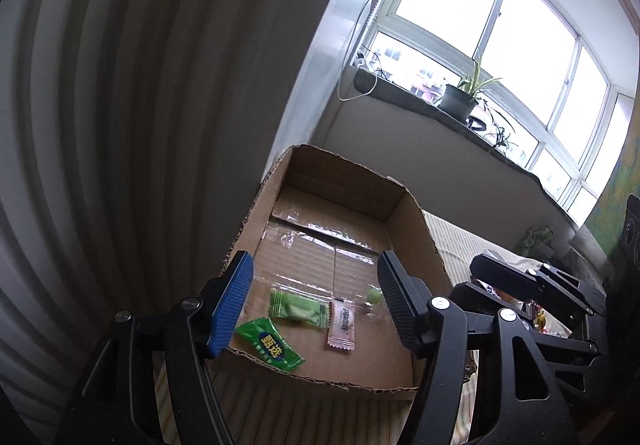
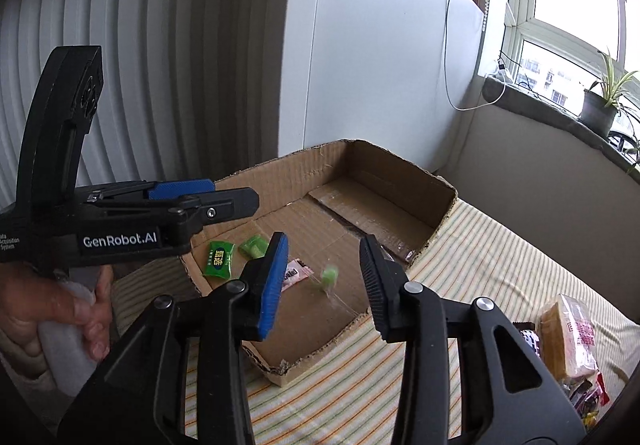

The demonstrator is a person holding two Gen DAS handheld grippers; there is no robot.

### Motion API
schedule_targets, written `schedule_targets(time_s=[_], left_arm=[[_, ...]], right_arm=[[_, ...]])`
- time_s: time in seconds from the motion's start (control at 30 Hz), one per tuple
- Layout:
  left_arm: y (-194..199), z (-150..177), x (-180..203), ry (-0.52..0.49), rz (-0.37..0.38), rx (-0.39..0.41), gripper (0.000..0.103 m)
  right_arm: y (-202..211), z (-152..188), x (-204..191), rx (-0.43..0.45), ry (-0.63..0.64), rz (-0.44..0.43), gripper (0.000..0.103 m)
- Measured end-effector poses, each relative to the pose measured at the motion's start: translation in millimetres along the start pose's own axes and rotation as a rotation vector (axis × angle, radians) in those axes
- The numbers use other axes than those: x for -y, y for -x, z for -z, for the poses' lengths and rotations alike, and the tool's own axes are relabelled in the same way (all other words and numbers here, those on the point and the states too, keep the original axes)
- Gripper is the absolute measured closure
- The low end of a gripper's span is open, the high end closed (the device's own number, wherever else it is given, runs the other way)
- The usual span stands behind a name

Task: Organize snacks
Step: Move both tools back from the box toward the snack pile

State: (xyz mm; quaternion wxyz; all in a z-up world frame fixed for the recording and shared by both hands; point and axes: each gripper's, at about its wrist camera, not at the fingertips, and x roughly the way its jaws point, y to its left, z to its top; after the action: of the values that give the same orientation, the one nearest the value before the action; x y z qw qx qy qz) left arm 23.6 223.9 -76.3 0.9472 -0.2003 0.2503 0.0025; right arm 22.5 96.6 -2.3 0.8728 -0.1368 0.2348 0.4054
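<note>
Snacks in cardboard box [image 1: 412, 221], both claws open and empty.
Pink sachet [image 1: 341, 324] lies long-axis twelve-to-six; bright green packet [image 1: 269, 343] points toward four.

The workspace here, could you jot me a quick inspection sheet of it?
Surface: striped cloth under everything.
Job's things: cardboard box holding two green packets, a pink packet and a blurred green candy; snack pile outside on the cloth.
Clutter: nothing seen.
Grippers: left gripper and right gripper both open, empty, over the box.
Cables: white cord down the wall.
Surroundings: window, potted plant, pleated curtain.
</note>
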Motion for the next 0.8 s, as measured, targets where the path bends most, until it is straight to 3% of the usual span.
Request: schedule_targets(time_s=[0.13,0.2,0.23,0.53,0.67,0.8], left_arm=[[12,-1,-4,0.031,-0.007,0.014,0.039],[17,-2,-3,0.031,-0.014,0.019,0.039],[20,-2,-2,0.029,-0.015,0.021,0.039],[37,-2,20,-0.02,-0.008,0.029,0.039],[39,-4,42,-0.06,0.001,0.029,0.039],[39,-3,67,-0.108,0.012,0.024,0.033]], right_arm=[[11,5,-4,0.022,0.001,0.002,0.059],[18,6,-9,0.05,0.012,0.01,0.045],[21,6,-12,0.061,0.012,0.014,0.044],[45,9,-18,0.095,-0.013,0.025,0.042],[59,17,-12,0.105,-0.035,0.043,0.031],[74,26,0,0.11,-0.068,0.063,0.031]])
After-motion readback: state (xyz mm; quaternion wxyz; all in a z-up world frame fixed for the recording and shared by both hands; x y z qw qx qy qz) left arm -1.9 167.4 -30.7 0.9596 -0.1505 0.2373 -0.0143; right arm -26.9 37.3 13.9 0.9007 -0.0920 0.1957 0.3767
